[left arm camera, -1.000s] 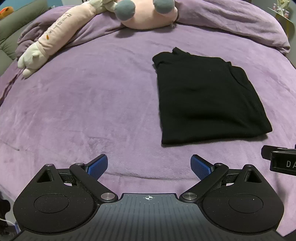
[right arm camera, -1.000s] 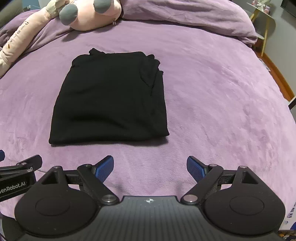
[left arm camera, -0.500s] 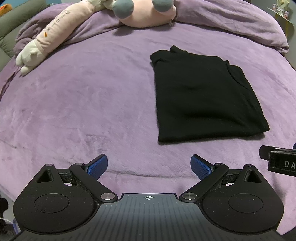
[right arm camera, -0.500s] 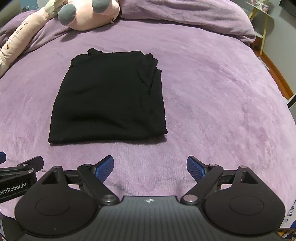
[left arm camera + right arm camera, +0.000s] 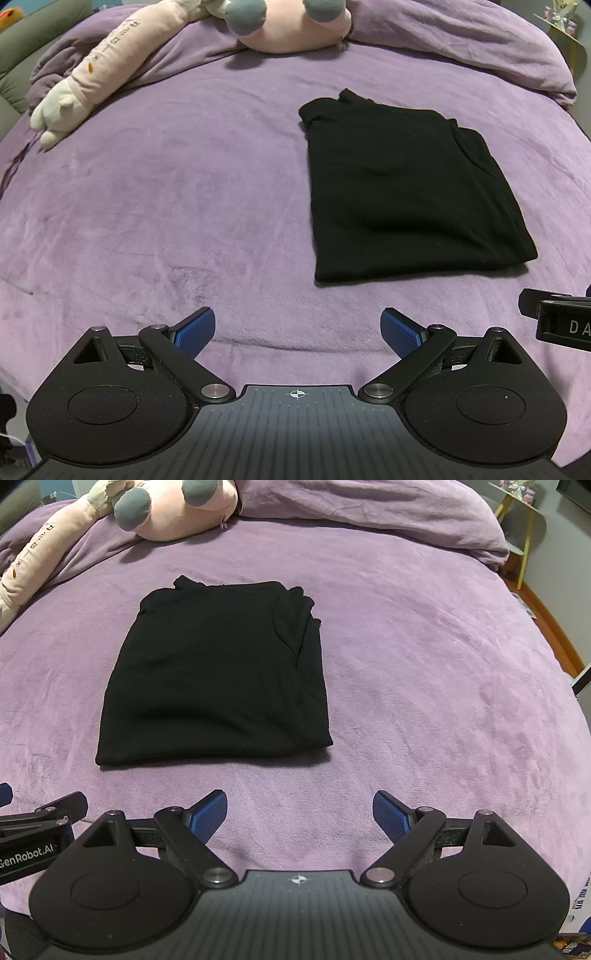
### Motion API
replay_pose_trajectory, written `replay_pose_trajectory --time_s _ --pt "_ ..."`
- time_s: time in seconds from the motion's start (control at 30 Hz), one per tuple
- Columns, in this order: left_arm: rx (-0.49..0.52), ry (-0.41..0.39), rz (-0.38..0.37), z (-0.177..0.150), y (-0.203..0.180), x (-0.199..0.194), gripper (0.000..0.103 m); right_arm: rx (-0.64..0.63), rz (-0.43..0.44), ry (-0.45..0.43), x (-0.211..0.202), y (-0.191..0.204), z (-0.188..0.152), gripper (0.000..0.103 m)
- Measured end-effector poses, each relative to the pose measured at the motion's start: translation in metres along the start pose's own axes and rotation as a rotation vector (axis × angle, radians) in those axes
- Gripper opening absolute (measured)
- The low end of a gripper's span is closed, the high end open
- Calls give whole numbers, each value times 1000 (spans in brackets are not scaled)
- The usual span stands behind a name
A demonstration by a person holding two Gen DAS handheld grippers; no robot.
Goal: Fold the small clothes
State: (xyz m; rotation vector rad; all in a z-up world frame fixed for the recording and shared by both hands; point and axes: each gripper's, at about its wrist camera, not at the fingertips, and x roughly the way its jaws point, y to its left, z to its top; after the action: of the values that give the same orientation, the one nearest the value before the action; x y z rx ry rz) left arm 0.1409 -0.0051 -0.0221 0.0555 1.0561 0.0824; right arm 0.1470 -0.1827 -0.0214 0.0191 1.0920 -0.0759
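Observation:
A black garment lies folded into a flat rectangle on the purple blanket. It also shows in the right wrist view, left of centre. My left gripper is open and empty, hovering near the bed's front edge, below and left of the garment. My right gripper is open and empty, just below the garment's near right corner. Neither touches the cloth. Part of the right gripper shows at the right edge of the left view.
A long pink and white plush toy lies at the far left of the bed, its round body at the back. A bunched purple duvet runs along the back. A small side table stands at the far right.
Both grippers have drawn back slightly from the garment, so it sits a little higher in both views. The garment itself has not moved. Both stay open.

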Motion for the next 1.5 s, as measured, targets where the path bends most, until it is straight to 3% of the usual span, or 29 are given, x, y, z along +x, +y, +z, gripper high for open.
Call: replay_pose_trajectory --time_s 1.5 --pt "5 13 -5 2 -1 2 99 4 -2 2 -4 -1 1 87"
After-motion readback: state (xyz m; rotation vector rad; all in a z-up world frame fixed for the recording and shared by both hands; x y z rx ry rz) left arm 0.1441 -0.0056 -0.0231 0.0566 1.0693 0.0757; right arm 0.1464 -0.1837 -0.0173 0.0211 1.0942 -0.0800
